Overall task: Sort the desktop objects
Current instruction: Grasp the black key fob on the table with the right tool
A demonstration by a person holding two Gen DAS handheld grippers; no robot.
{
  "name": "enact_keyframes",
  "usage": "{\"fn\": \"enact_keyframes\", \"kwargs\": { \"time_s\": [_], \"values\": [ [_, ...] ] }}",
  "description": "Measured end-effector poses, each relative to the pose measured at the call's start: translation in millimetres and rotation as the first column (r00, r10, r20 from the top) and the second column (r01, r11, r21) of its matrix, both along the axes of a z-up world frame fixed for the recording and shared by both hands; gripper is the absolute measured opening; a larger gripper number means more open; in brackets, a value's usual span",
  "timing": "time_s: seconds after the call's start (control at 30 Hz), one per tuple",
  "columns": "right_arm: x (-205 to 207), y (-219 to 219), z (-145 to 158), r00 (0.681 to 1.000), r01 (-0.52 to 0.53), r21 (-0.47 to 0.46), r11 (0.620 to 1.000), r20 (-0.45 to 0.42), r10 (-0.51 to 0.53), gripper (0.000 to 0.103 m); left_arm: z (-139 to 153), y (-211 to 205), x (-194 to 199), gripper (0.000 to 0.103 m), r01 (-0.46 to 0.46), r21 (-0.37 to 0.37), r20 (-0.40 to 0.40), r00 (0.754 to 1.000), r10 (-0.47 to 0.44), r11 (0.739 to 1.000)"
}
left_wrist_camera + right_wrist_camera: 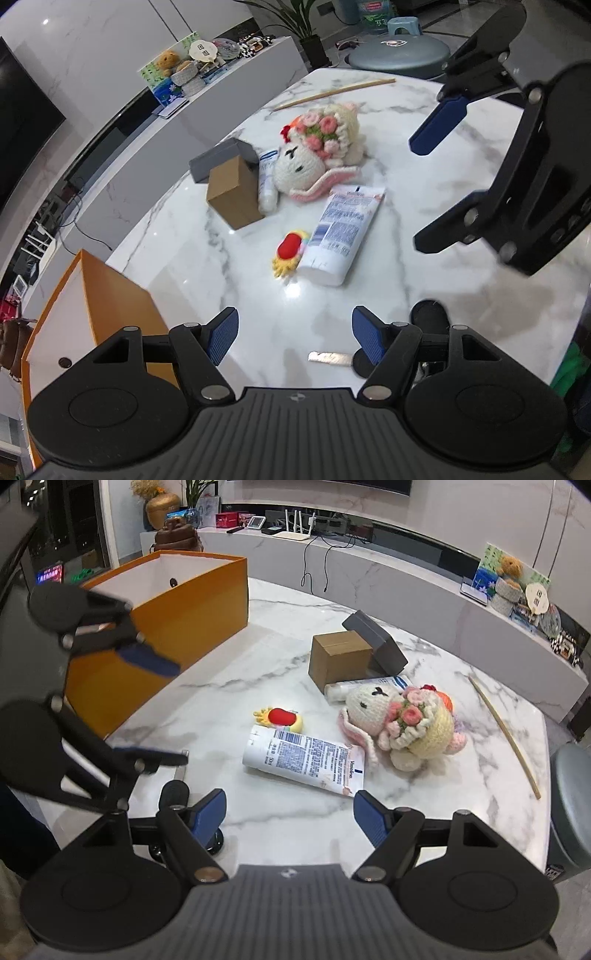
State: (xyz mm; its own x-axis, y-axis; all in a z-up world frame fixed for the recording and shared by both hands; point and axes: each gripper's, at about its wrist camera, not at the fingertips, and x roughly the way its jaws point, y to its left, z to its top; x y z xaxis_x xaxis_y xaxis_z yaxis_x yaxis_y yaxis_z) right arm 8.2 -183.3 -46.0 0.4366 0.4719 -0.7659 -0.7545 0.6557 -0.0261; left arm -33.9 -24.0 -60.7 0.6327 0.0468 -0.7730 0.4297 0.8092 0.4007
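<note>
Marble desk [406, 812] in a living room | left gripper [293, 334] and right gripper [290, 818] hover with jaws apart, nothing between them | lotion tube [304, 760] lies mid-desk beside a small red-and-yellow toy [280, 718] | crochet doll [402, 725], cardboard box [338, 661] near far edge | orange bin [177, 627] at left corner

L cam: down-fwd | R cam: same | shared: table [461, 206], slightly blurred

lotion tube [341, 232] flat, mid-table | crochet doll [321, 155] lying beside cardboard box [234, 194] | orange bin [162, 627] open
</note>
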Motion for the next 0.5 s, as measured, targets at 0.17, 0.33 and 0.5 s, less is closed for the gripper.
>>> {"fn": "enact_keyframes", "kwargs": {
  "time_s": [0.17, 0.33, 0.5],
  "values": [
    [-17, 11, -19, 0.992, -0.093, 0.009, 0.996, -0.089, 0.094, 0.065, 12, 34, 3, 0.08, -0.089, -0.052, 0.027, 0.996, 0.09, 0.995],
    [-38, 36, -37, 0.977, -0.181, 0.034, 0.983, -0.11, 0.184, 0.053, 39, 57, 15, 0.08, -0.174, -0.166, 0.033, 0.983, 0.182, 0.971],
    [-44, 54, -51, 0.974, -0.206, 0.011, 0.979, -0.097, 0.206, 0.033, 43, 62, 23, 0.08, -0.192, -0.225, 0.012, 0.98, 0.2, 0.955]
  ]
}}
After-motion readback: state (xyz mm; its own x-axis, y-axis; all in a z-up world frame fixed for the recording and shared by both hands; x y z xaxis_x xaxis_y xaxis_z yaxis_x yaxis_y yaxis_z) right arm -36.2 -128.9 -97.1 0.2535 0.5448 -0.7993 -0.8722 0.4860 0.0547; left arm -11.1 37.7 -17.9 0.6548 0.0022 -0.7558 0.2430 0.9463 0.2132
